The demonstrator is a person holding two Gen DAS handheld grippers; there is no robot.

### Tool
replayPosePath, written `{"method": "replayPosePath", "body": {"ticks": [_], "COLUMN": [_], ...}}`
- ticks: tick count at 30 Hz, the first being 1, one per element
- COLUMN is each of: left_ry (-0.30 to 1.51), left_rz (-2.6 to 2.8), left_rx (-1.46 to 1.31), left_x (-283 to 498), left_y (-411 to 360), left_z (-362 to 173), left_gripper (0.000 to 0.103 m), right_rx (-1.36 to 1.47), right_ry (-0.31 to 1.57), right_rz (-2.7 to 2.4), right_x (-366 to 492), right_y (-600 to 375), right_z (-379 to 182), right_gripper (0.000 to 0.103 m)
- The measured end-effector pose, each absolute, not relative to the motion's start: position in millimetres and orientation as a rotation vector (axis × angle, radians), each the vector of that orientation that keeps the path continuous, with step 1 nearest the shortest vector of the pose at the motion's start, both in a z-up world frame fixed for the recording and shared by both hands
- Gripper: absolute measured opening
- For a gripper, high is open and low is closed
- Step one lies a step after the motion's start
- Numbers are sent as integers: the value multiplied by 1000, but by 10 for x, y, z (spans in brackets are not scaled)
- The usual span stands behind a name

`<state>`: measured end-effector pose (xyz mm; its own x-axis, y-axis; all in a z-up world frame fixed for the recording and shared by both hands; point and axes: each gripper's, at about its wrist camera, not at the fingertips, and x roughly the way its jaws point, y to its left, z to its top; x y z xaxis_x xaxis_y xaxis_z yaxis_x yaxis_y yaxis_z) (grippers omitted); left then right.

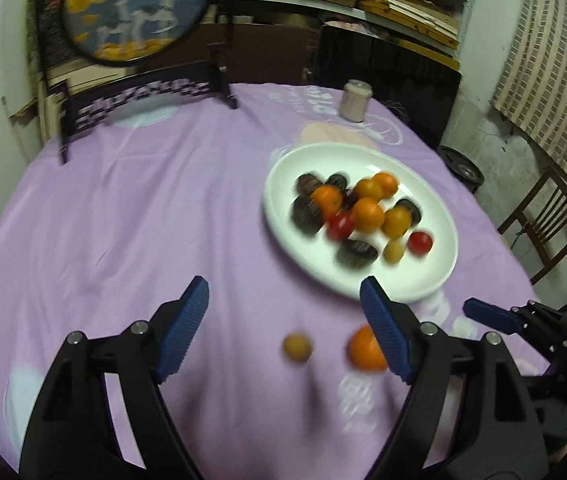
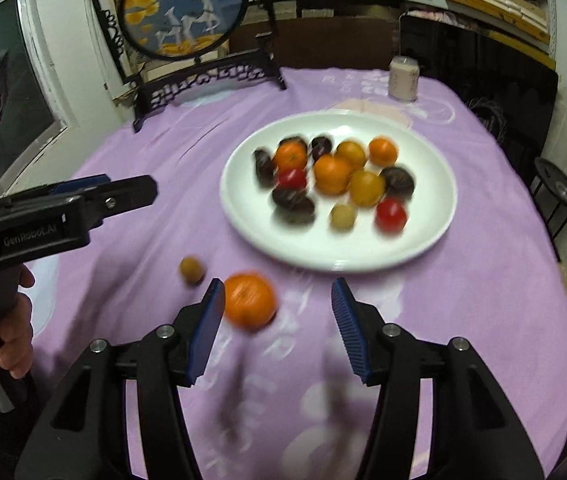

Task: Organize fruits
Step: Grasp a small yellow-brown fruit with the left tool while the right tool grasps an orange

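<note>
Fruits are sitting mostly on the white plate (image 2: pixel 423 240) — oranges, 2 red tomatoes (image 2: pixel 391 214), several dark fruits and 1 small yellowish one, all blurred, so the dark ones are hard to identify. 2 pieces are lying off the plate on the purple tablecloth (image 1: pixel 123 220): a loose orange (image 2: pixel 250 300) and a small brownish fruit (image 2: pixel 192 269), just beside each other and near the plate's front rim.

The right gripper (image 2: pixel 279 320) is hovering low over the cloth with its blue pads spread wide, gripping nothing; the loose orange is lying just inside its left pad, possibly touching it, though the blur is making that uncertain. The left gripper (image 1: pixel 283 328) is also standing wide apart and empty, with the small brownish fruit (image 1: pixel 297 347) and the orange (image 1: pixel 365 349) lying between its fingers.

A pale can (image 2: pixel 403 79) is standing at the table's far side, and a round deer screen (image 2: pixel 181 12) is standing at the far left — well apart from the plate.
</note>
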<state>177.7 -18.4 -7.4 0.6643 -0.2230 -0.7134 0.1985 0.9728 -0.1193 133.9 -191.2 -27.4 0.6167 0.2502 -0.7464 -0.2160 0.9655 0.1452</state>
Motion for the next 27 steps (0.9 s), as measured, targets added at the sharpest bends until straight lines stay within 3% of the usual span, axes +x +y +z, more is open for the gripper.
{"method": "replayPosePath", "body": {"ticks": [7, 11, 21, 23, 27], "left_ry": [880, 911, 904, 908, 926], "left_rz": [-229, -234, -225, -225, -237], "left_rx": [-65, -75, -84, -80, -52], "left_x": [1465, 1363, 1250, 1262, 1319], "left_y": [131, 202, 301, 280, 164], "left_z": [-373, -522, -515, -503, -505], "left_gripper": [80, 87, 88, 88, 90], "right_rx": [40, 25, -16, -19, -25], "right_ry": [935, 952, 989, 991, 953], "right_rz": [267, 253, 209, 223, 204], "right_x": [1224, 1291, 1700, 1732, 1594], "right_y": [-1691, -1593, -1508, -1493, -1547], "right_z": [-448, -505, -768, -833, -744], "right_gripper": [56, 56, 56, 46, 45]}}
